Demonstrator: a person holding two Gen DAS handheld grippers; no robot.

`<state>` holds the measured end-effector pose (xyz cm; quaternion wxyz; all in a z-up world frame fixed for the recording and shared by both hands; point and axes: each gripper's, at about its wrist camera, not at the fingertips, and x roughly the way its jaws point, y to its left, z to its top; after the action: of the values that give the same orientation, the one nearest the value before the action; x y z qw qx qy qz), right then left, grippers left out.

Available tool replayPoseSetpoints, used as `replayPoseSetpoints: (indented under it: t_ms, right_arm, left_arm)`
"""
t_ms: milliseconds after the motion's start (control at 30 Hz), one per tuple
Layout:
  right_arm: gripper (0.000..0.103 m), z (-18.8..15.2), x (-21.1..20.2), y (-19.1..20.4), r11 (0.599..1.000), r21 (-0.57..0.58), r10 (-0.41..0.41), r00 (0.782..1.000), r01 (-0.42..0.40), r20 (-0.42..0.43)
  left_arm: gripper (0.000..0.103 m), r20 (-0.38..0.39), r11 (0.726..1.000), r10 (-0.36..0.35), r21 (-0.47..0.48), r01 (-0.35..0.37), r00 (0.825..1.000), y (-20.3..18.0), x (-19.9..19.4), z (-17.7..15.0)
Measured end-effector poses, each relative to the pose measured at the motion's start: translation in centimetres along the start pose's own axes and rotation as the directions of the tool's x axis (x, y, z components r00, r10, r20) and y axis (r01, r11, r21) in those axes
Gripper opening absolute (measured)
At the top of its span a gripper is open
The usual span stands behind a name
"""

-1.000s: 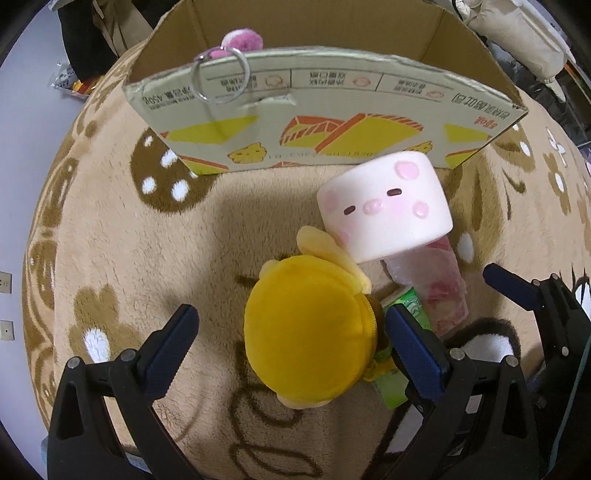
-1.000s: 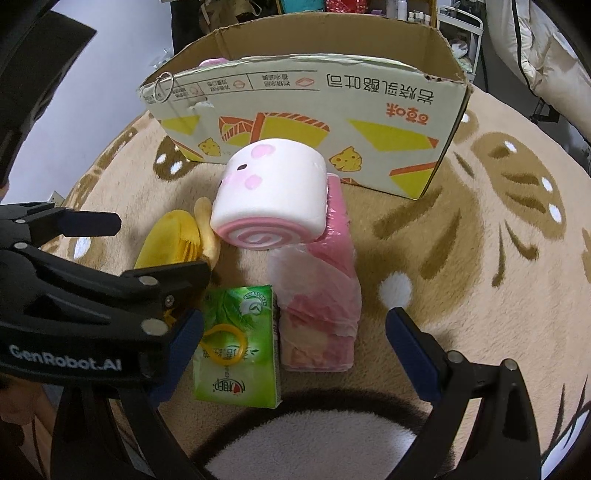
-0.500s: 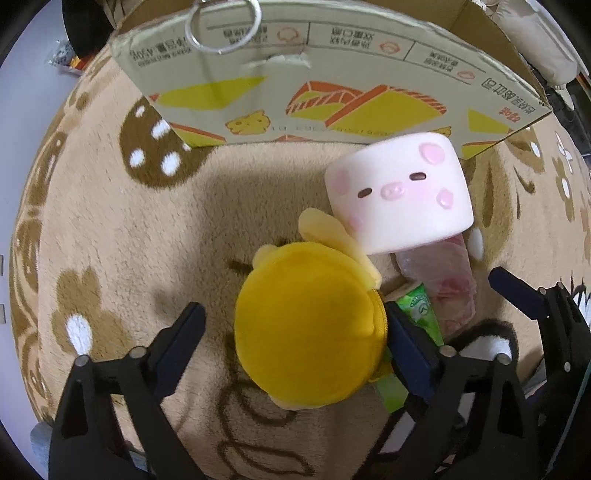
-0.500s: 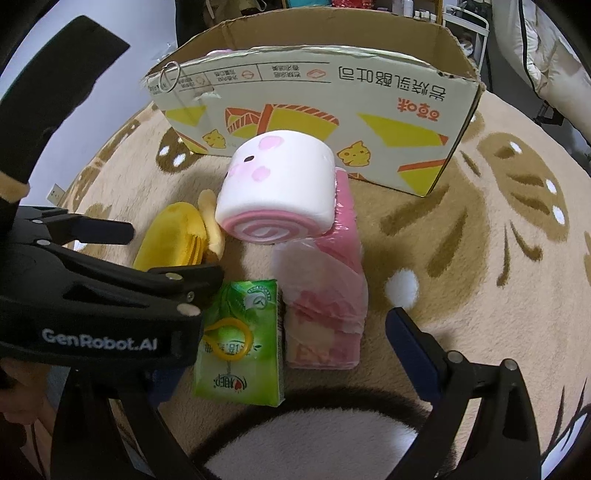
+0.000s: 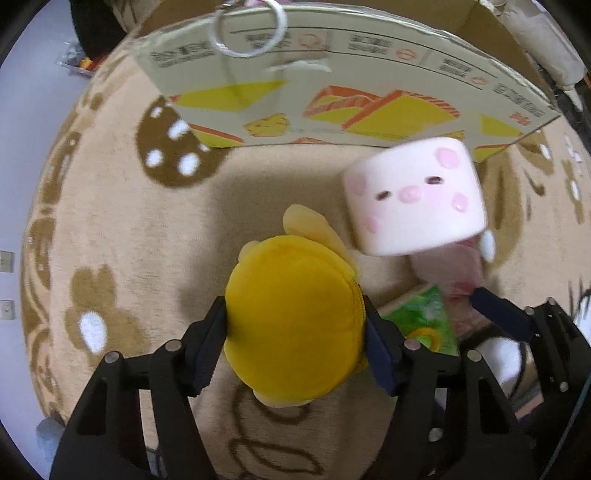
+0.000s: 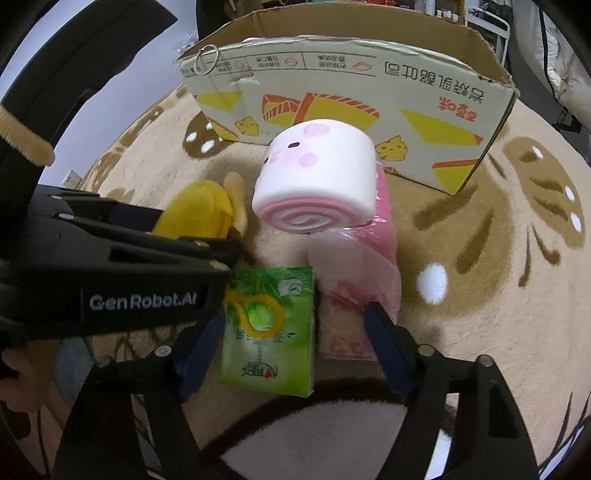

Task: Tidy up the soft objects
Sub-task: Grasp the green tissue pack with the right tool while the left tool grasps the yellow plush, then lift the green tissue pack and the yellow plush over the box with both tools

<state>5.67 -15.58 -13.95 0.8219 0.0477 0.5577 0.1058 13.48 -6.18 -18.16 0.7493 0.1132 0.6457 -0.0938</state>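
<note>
1. The yellow plush toy, round and fuzzy with a zip seam down one side, sits on the rug between the fingers of the left gripper, whose pads touch its flanks as the jaws close.
2. Just beside it lie a green tissue pack with a yellow loop, crinkly and flat, and a pink bag in clear film.
3. The right gripper hangs over those two, its jaws closing around both, the pads not yet pressing.
4. A smooth foam roll with a pig face rests on the pink bag.
5. Behind stands the cardboard box, open-topped, a metal ring at its rim; judging by this, most sorting remains.
6. The beige rug is thick and patterned.
</note>
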Motion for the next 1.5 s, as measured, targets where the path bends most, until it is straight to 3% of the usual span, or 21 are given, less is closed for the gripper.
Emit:
replayPoseSetpoints:
  t_ms: [133,267,433,500,600,1000,1500]
  right_arm:
    - [0.075,0.0,0.1,-0.1,1.0,0.002,0.009,1.0,-0.009,-0.005]
    - [0.063,-0.2,-0.1,0.1,0.999,-0.005,0.033,0.999,-0.033,-0.001]
    - [0.062,-0.1,0.5,0.8,0.998,-0.029,0.052,0.998,-0.053,-0.018]
    - [0.056,0.0,0.9,1.2,0.998,-0.038,0.053,0.998,-0.054,-0.027]
    - [0.055,0.2,1.5,1.5,0.998,-0.049,0.041,0.998,-0.042,-0.038]
    - [0.053,0.6,-0.9,0.9,0.999,-0.011,0.052,0.995,-0.052,0.083]
    - [0.053,0.8,-5.5,-0.8,0.996,0.045,0.062,0.967,-0.076,0.245]
  left_arm:
    - [0.067,0.014,0.999,0.036,-0.012,-0.036,0.999,0.7,-0.3,0.2]
    - [0.067,0.042,0.997,0.071,-0.021,-0.07,0.997,1.6,-1.3,0.2]
    - [0.067,0.076,0.996,0.081,-0.042,-0.078,0.994,2.1,-2.7,0.3]
    - [0.067,0.09,0.996,0.079,-0.048,-0.075,0.993,2.0,-3.1,0.5]
    - [0.067,0.116,0.995,0.087,-0.053,-0.082,0.989,1.5,-4.1,0.1]
    - [0.067,0.242,0.991,0.126,-0.08,-0.11,0.962,1.4,-8.3,0.0]
    - [0.067,0.339,0.989,0.131,-0.113,-0.098,0.932,2.2,-11.0,-0.1]
